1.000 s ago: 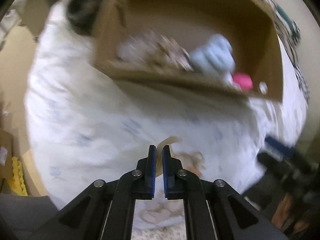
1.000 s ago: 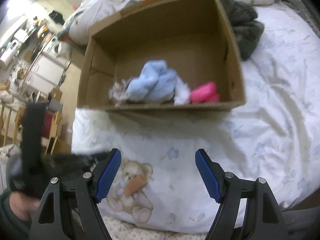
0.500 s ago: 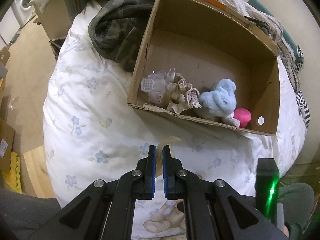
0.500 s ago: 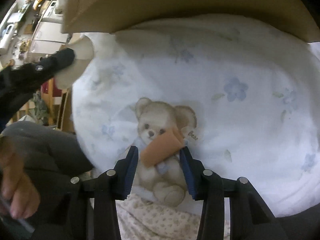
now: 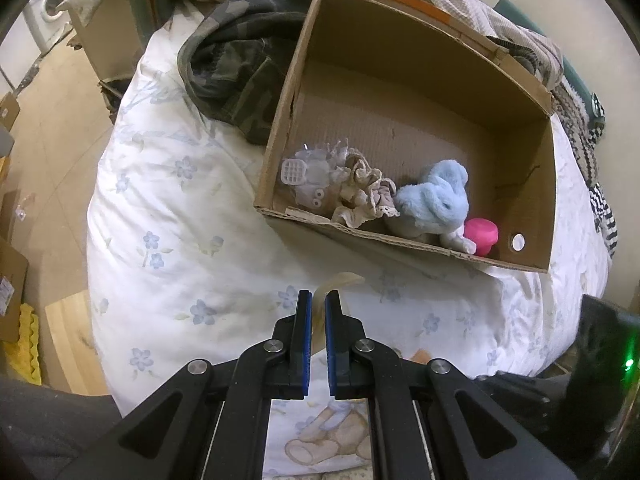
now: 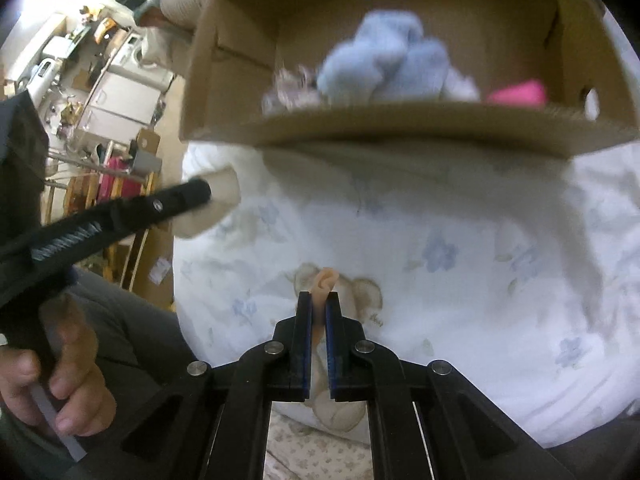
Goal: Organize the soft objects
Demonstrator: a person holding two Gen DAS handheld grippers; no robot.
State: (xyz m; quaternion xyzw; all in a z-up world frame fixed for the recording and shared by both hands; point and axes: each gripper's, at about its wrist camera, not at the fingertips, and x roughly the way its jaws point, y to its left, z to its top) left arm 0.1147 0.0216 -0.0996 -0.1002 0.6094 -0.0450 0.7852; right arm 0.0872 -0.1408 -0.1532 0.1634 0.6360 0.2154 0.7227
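Below the box rim [image 6: 400,120], both claws [image 5: 317,300] [image 6: 319,300] clamped on soft pieces, bare quilt [image 6: 460,216] between.

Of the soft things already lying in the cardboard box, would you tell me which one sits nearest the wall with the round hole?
The pink item: it sits right beside the round hole, while the blue plush bunny and beige ruffled cloth lie farther left.

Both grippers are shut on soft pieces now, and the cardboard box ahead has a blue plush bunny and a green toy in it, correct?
Not quite: the toy beside the blue plush bunny in the cardboard box is pink, not green, as the left wrist view shows. The left gripper and right gripper are both shut on soft pieces.
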